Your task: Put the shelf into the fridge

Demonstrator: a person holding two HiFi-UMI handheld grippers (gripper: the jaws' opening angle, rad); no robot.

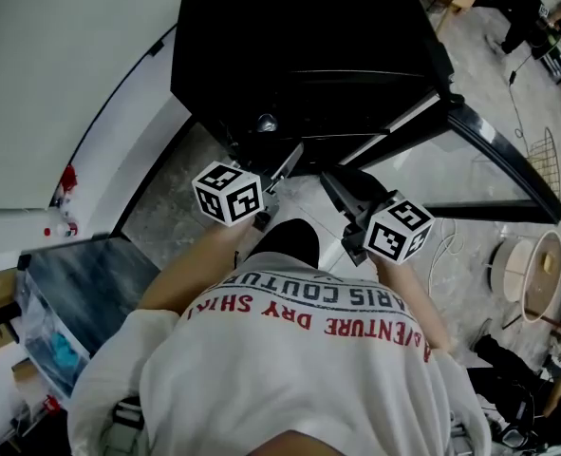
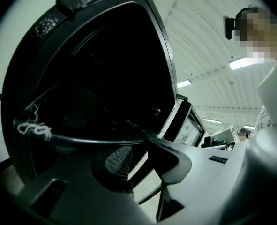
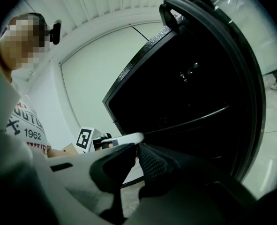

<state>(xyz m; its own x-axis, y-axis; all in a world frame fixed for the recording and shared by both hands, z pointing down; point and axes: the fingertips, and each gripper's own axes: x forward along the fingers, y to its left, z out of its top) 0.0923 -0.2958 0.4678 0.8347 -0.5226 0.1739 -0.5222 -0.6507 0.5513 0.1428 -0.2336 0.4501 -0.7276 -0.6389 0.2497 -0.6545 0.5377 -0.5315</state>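
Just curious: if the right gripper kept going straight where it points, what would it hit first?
Probably nothing soon. The right gripper, shut on the white edge of the shelf, points into the open fridge, whose dark inside looks free, though depth is unclear.

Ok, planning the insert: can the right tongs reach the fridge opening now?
Probably yes: the door stands open, and nothing shows between the right tongs, gripping the shelf, and the fridge.

The black fridge (image 1: 299, 55) is standing open at twelve o'clock; the white-edged shelf (image 3: 125, 138) is hanging roughly level at its six o'clock.
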